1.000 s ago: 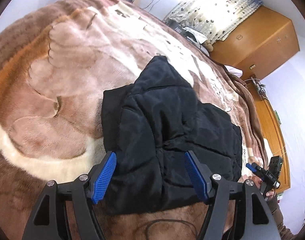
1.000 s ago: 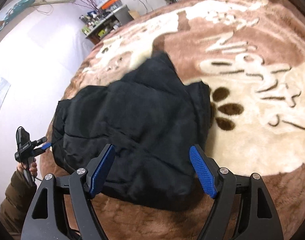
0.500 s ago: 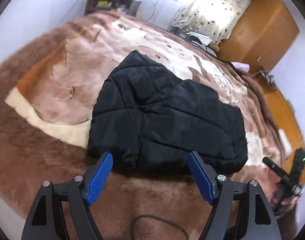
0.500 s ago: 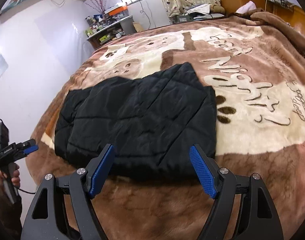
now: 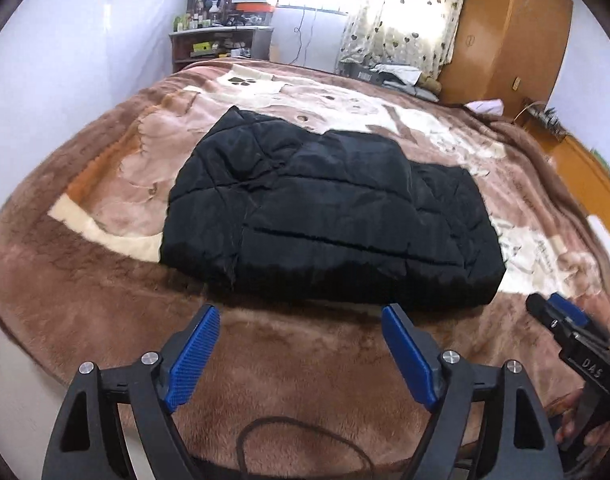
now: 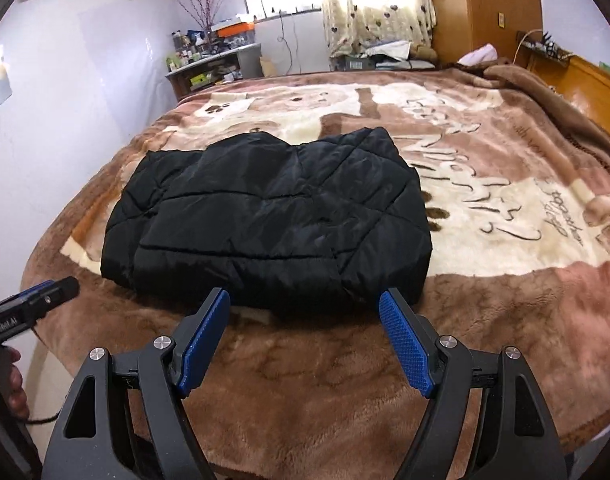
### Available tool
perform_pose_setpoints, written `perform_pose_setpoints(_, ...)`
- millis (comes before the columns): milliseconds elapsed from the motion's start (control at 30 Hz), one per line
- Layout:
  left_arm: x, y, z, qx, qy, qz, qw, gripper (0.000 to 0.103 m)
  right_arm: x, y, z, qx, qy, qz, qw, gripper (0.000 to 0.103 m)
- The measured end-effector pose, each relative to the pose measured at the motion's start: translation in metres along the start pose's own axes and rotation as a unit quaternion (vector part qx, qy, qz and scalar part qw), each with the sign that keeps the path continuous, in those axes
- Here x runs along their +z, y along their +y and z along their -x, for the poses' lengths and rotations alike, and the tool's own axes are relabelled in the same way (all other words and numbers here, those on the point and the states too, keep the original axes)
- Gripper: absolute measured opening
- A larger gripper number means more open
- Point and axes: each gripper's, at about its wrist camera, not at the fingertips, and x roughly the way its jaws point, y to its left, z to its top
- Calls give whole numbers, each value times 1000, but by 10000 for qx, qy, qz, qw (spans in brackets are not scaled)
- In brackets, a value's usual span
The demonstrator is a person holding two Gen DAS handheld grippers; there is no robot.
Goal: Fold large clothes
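Jacket (image 5: 329,216) lies folded on blanket (image 5: 305,376). Left gripper (image 5: 301,350) and right gripper (image 6: 305,344) spread, empty, near edge. Advice: check edges square, press flat.

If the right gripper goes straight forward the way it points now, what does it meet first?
Most likely the near edge of the folded black quilted jacket on the brown plush blanket. The open right gripper holds nothing; depth is unclear.

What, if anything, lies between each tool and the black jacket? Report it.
Nothing visible does. Only bare brown blanket separates the open left tool from the near edge of the folded black jacket. The open right tool sits at that same hem, with nothing between them.
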Motion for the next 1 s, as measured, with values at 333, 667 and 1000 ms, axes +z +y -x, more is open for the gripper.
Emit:
perform_pose_setpoints(333,-30,-26,14,364,-161,-337,9986,83,-26,5,21,-303,-117,3,9995,77)
perform_pose_setpoints(667,-45,-45,23,612,-325,-549,9961,84,-40,11,37,-508,-192,28,9985,77)
perform_pose_setpoints(1000,-49,-54,25,471,-311,-606,9966,84,-45,14,34,-491,-89,13,9988,77)
